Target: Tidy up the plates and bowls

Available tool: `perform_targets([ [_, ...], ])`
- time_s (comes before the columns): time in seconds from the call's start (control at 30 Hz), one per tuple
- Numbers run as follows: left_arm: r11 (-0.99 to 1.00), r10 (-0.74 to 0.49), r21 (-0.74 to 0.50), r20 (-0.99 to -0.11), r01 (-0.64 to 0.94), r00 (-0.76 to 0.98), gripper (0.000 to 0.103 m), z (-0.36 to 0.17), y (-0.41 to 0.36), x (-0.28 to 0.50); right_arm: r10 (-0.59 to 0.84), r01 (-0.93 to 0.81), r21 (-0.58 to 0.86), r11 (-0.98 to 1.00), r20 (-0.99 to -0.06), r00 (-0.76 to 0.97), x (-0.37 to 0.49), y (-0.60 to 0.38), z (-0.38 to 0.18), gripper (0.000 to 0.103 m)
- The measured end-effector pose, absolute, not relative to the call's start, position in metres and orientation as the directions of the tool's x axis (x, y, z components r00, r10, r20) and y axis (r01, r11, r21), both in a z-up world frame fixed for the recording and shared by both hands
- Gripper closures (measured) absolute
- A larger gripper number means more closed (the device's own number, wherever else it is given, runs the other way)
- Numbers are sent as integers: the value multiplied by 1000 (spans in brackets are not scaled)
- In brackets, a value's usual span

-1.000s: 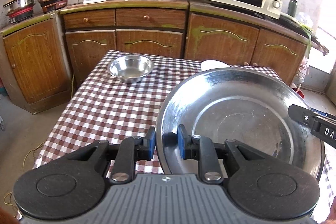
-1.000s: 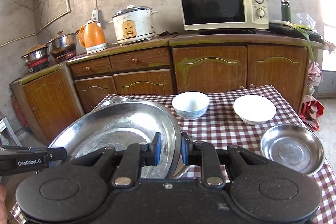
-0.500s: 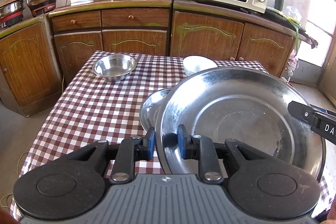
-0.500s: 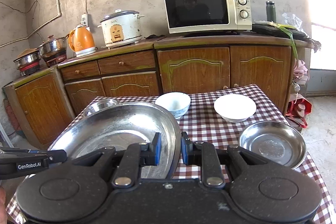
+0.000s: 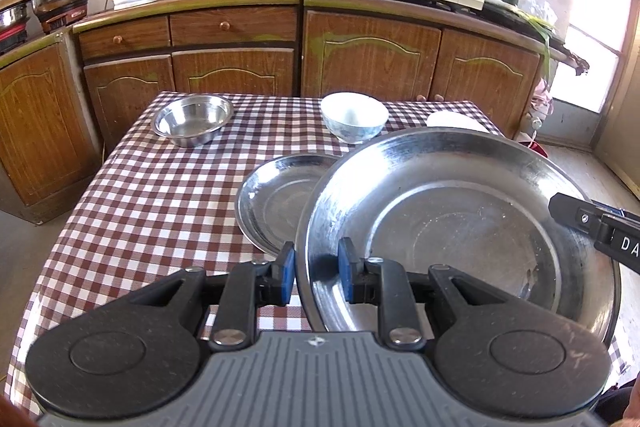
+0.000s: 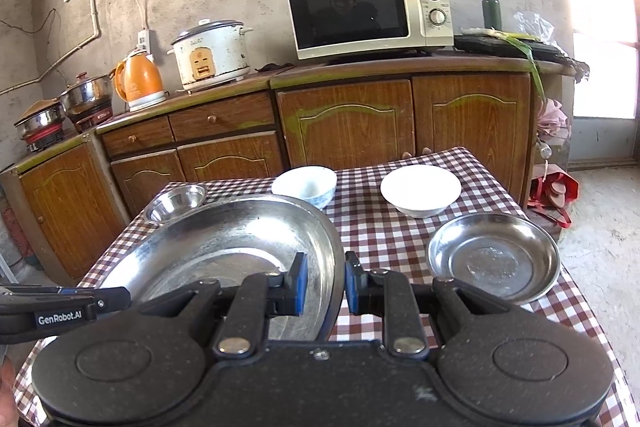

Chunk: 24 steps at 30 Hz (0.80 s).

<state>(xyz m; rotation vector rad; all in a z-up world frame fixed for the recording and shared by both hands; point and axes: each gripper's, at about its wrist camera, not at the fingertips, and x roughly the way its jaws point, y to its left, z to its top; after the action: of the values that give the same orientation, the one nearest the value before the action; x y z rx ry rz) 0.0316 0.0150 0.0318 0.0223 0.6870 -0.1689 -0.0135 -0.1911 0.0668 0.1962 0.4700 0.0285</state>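
Checked red-and-white tablecloth (image 5: 160,211) covers a table in front of wooden cabinets (image 6: 352,119). Large steel plate (image 5: 460,227) is held tilted above the cloth by both tools. Left gripper (image 5: 316,273) has its blue pads closed on the plate's left rim, one pad inside the dish and one outside. Right gripper (image 6: 325,285) is likewise clamped on the opposite rim. Partly under the large plate's left edge lies a smaller steel plate (image 5: 276,203) on the cloth. Beyond the large plate stand a white-and-blue bowl (image 5: 354,117) and a white bowl (image 6: 420,189). Left of the large plate, at the far corner, sits a steel bowl (image 5: 194,119). Right of it lies a second small steel plate (image 6: 494,259). Microwave (image 6: 368,13), rice cooker (image 6: 210,53) and orange kettle (image 6: 138,81) stand on the counter behind.
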Motion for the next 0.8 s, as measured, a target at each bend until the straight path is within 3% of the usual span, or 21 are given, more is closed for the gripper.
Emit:
perform_targets([
  [0.8, 978, -181, -43, -662, 204, 727, 80, 10, -6, 29, 25, 83, 201, 976, -481, 876, -29, -214, 45, 77],
])
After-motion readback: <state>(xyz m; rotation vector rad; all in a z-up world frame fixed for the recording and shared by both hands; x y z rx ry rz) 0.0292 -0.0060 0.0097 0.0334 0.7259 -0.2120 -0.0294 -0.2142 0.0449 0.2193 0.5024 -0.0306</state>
